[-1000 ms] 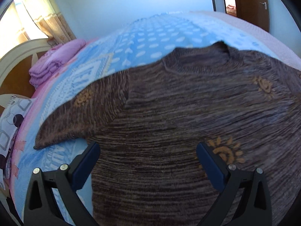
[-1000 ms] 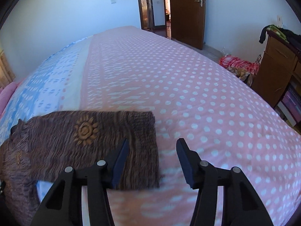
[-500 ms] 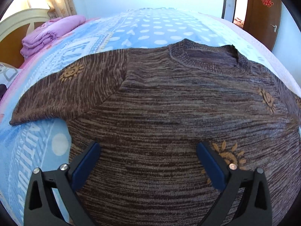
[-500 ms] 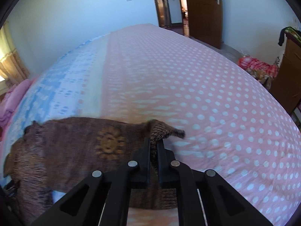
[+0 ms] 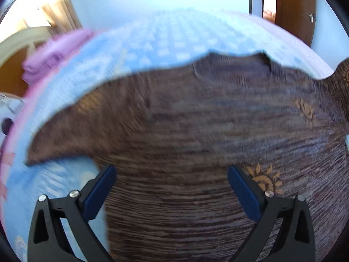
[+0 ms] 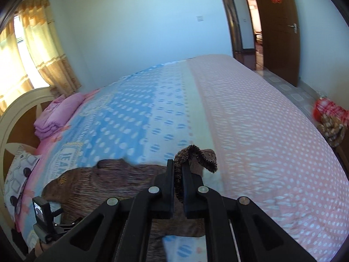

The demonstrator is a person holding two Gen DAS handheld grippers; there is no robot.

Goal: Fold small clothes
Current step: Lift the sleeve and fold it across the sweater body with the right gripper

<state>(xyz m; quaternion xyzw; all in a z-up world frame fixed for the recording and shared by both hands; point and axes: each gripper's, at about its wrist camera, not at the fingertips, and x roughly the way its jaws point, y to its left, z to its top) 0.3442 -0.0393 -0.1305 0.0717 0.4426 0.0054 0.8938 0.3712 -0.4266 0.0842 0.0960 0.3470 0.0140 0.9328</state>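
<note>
The right gripper (image 6: 178, 170) has its fingers (image 6: 169, 174) closed on the cuff of the sweater's right sleeve (image 6: 196, 155); a second ago they stood open astride that cuff where it lay flat on the bed, and by half a second ago they had shut on it. The cuff is now raised clear of the bedspread (image 6: 261, 120), its ribbed end curling over the fingertips toward the far right, and the right gripper looks across the bed from higher up than before. The left gripper (image 5: 172, 187) has its fingers (image 5: 100, 192) wide apart and holds nothing; it hovers over the near hem area of the brown sweater (image 5: 185, 131), which lies spread face-up on the bed, collar at the far side. In the left wrist view the raised sleeve (image 5: 342, 74) now shows at the far right edge. Judgement: the sleeve fold has begun; the likely next step is to carry the cuff left across the body.
</note>
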